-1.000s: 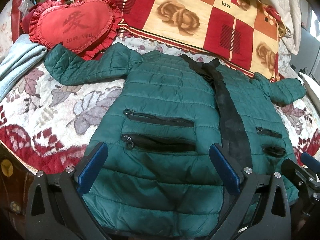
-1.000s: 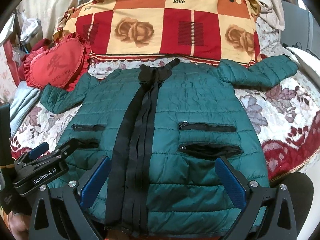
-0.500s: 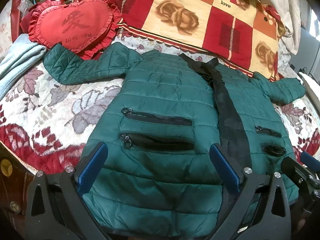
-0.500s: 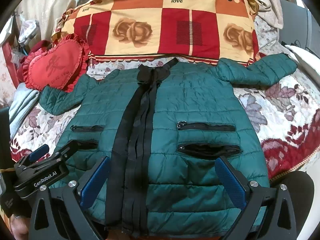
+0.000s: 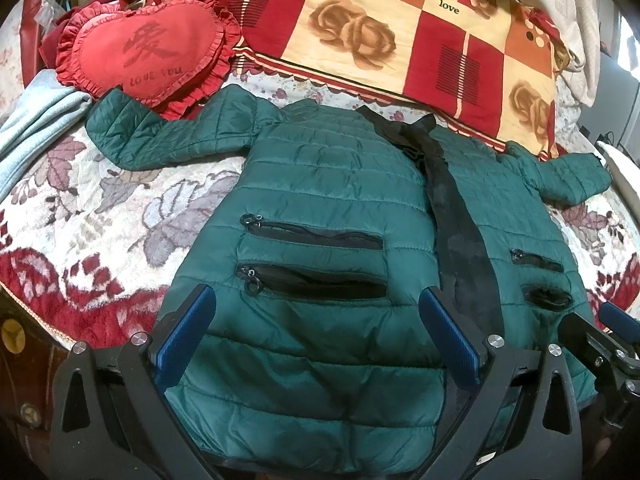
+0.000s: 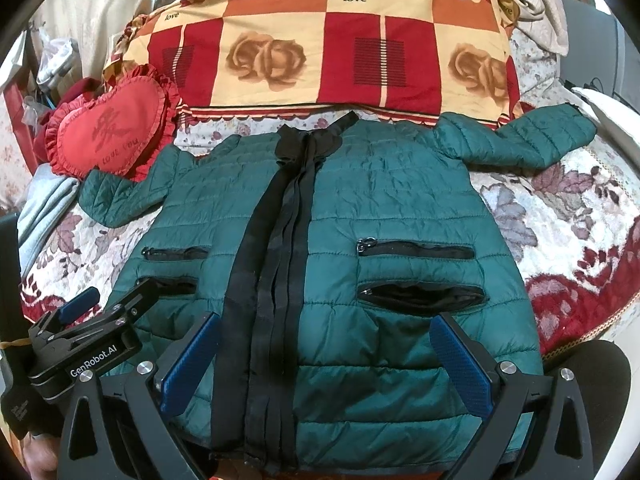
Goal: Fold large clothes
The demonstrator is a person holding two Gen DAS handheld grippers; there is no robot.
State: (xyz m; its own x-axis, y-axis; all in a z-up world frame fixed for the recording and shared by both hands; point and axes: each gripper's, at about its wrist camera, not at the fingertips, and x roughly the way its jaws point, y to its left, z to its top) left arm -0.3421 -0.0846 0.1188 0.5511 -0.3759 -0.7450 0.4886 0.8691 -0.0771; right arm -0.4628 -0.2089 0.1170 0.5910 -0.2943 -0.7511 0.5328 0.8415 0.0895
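A: Where is the dark green quilted puffer jacket (image 5: 320, 208) found?

B: It is laid flat, front up, on the floral bed blanket (image 5: 100, 208), sleeves spread, below the red heart-shaped ruffled cushion (image 5: 144, 48).

A: And the tools?

B: The left tool (image 5: 316, 340) and right tool (image 6: 324, 364) are both held apart over the hem, nothing gripped.

A: How will it handle?

B: It is judged light, soft and springy, with a slippery shell. A sleeve cuff (image 6: 576, 128) or hem corner is best pinched firmly.
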